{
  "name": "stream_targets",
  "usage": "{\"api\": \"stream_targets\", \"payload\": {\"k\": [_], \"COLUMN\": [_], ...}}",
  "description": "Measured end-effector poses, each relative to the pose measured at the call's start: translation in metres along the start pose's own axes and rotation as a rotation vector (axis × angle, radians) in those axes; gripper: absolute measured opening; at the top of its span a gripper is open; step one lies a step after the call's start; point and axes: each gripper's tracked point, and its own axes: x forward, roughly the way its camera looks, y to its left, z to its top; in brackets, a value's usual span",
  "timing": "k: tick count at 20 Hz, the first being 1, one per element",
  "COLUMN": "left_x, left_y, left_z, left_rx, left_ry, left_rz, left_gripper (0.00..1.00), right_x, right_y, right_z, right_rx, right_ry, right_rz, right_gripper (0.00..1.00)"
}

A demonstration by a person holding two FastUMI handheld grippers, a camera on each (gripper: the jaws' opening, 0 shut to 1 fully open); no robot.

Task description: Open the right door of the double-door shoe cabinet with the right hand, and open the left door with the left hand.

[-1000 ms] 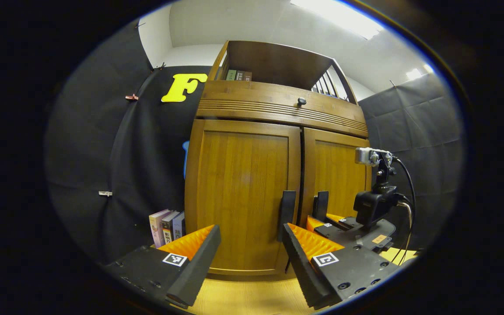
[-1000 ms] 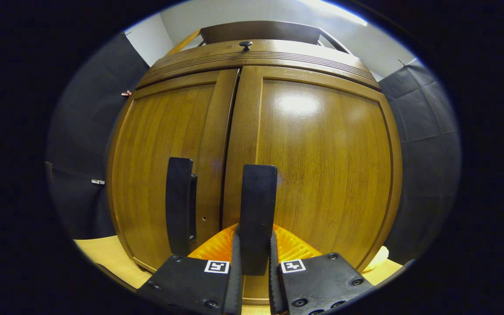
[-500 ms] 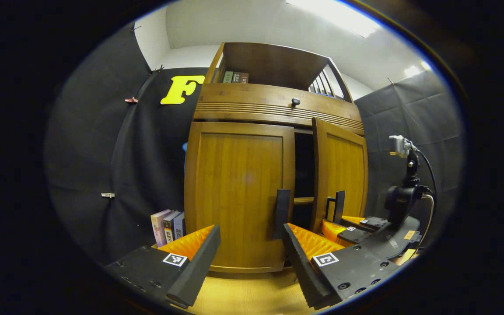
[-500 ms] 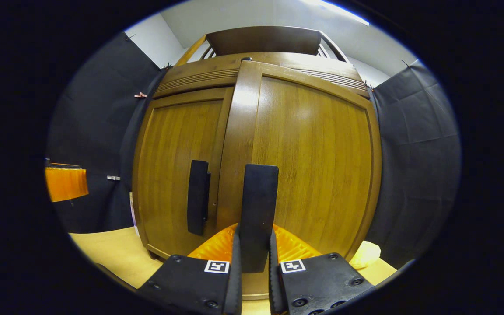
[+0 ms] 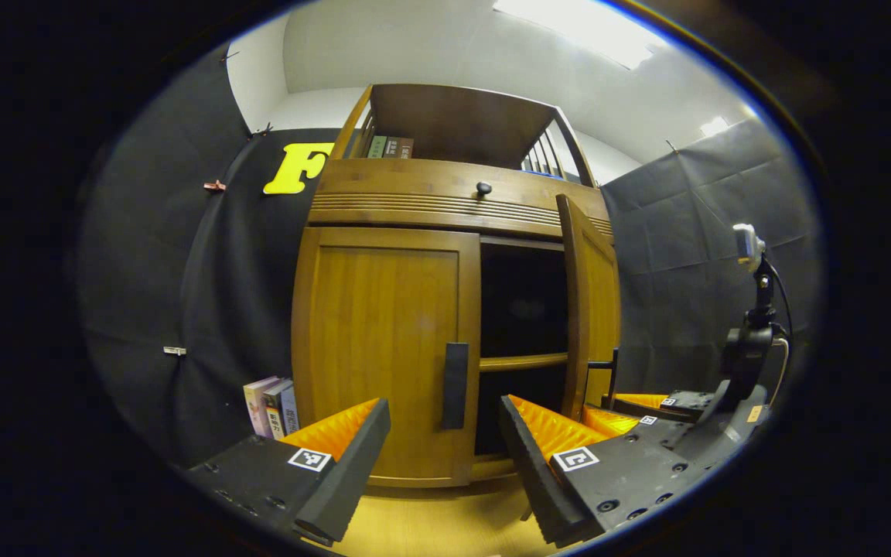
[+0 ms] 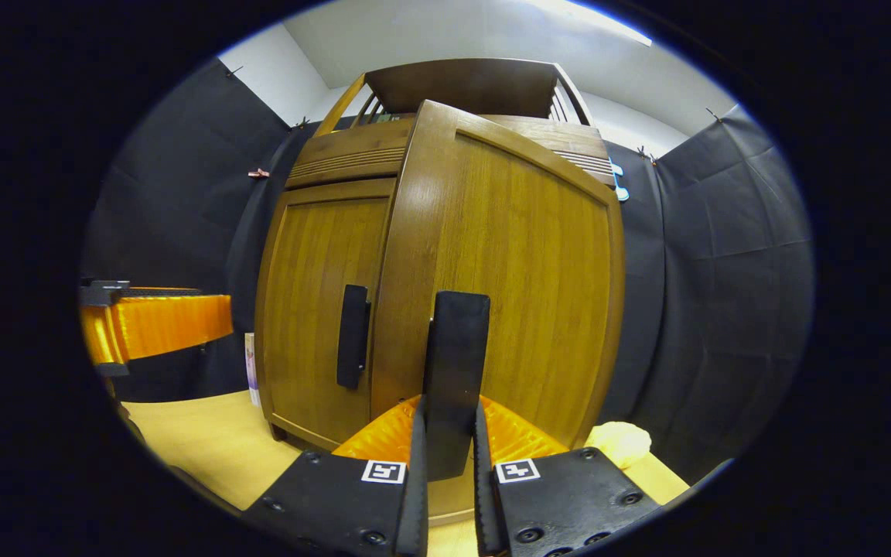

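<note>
Seen from the left gripper view, going left to right: shut brown wooden left door (image 5: pixel 384 340) of the shoe cabinet, tall black bar handle (image 5: pixel 455 385) standing upright on its right edge. Straight ahead of the wide-open left gripper (image 5: pixel 444 456), a bit beyond the tips, nearer than the other hand. Farther right, swung-out brown wooden right door (image 5: pixel 591 309). Black upright handle (image 6: pixel 455 379) pinched in the closed right gripper (image 6: pixel 449 464).

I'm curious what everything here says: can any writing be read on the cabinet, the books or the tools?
Cabinet: no writing.
Books beside it: spine print too small to read.
Books on the top shelf: blurred, unreadable.
Square tags by the jaws: patterns, no words.
</note>
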Motion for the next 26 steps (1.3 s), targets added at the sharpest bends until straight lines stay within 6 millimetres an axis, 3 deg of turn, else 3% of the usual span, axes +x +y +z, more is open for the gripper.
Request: {"api": "stream_targets", "payload": {"k": [1, 2, 3, 4, 11, 12, 14, 17, 23, 24, 26], "left_x": [0.003, 0.005, 0.009, 0.011, 0.021, 0.021, 0.021, 0.026, 0.027, 0.028, 0.029], "left_y": [-0.006, -0.013, -0.019, -0.025, -0.059, -0.063, -0.066, -0.071, -0.080, -0.083, -0.085], "left_z": [0.000, -0.001, -0.001, -0.004, -0.012, -0.013, -0.013, -0.012, -0.013, -0.014, -0.014], "left_rx": [-0.005, -0.011, -0.016, -0.023, -0.050, -0.052, -0.050, -0.054, -0.059, -0.059, -0.060], "left_ry": [-0.004, -0.007, -0.006, -0.003, 0.011, 0.013, 0.014, 0.009, 0.011, 0.012, 0.013], "left_rz": [-0.007, -0.014, -0.024, -0.034, -0.105, -0.111, -0.116, -0.129, -0.144, -0.147, -0.150], "left_gripper": [0.88, 0.88, 0.88, 0.88, 0.89, 0.85, 0.85, 0.89, 0.85, 0.85, 0.85], "right_x": [-0.008, -0.015, -0.021, -0.027, -0.064, -0.069, -0.073, -0.080, -0.094, -0.095, -0.098], "right_y": [-0.004, -0.010, -0.015, -0.020, -0.063, -0.068, -0.077, -0.092, -0.138, -0.143, -0.156], "right_z": [-0.001, 0.000, 0.000, 0.001, 0.004, 0.004, 0.005, 0.008, 0.012, 0.011, 0.008], "right_rx": [0.002, 0.004, 0.006, 0.005, 0.002, -0.002, -0.013, -0.019, -0.032, -0.017, 0.016], "right_ry": [0.001, 0.001, 0.001, 0.002, 0.001, 0.001, 0.004, 0.006, -0.002, 0.001, 0.004], "right_rz": [0.000, -0.003, -0.006, -0.012, -0.083, -0.096, -0.117, -0.143, -0.231, -0.218, -0.205], "right_gripper": [0.23, 0.28, 0.23, 0.27, 0.27, 0.27, 0.22, 0.25, 0.21, 0.12, 0.15]}}
